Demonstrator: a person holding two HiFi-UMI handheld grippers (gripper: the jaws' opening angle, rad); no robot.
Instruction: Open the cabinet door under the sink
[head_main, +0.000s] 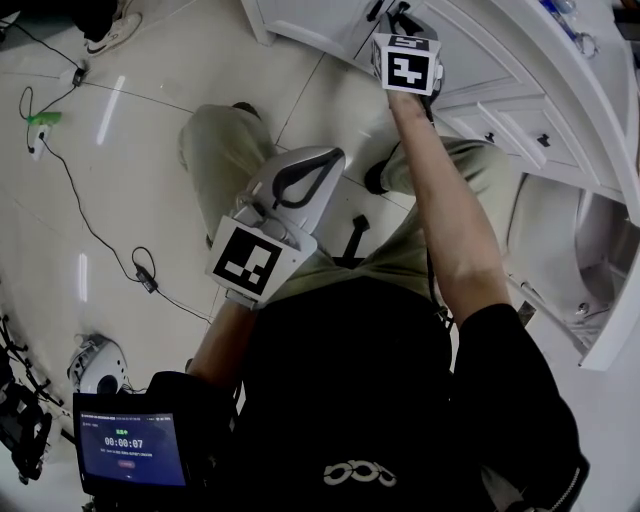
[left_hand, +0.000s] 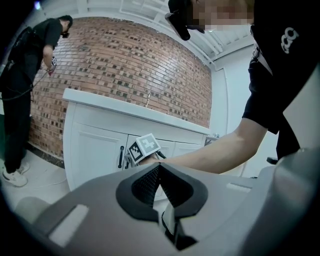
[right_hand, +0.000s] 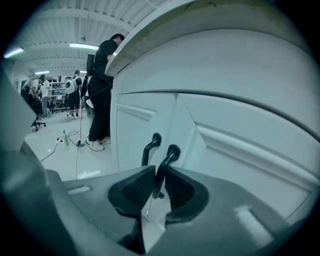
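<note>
Glossy pale floor tiles (head_main: 150, 150) spread below us, with a black cable (head_main: 88, 225) trailing across them on the left. A white cabinet (head_main: 470, 60) ran along the far right. Seen from the left gripper view, a red brick wall (left_hand: 125, 65) rose behind that cabinet. A person in dark clothes (left_hand: 25, 90) stood at its left end.

We stretched our right arm far out to the right, and the right gripper (right_hand: 158, 175) was at the cabinet door (right_hand: 240, 170), under the counter's edge. Its fingers were clamped on the door's black handle (right_hand: 169, 156), one pad on each side of the curved bar. A second black handle (right_hand: 150, 146) stood just beside it to the left, on the neighbouring door (right_hand: 132, 145). We could not tell whether the gripped door stood ajar or flush with its frame.

We held the left gripper (left_hand: 160, 169) near us, low over our lap and well apart from the cabinet. Its fingers were together at the tips with nothing between them. It pointed toward the cabinet, and the right gripper showed beyond its fingertips, in front of the doors.

At the near left, a small screen (head_main: 130, 448) glowed blue beside our left arm. More people stood far off across the room in the right gripper view, too small for us to make out anything else about them.
</note>
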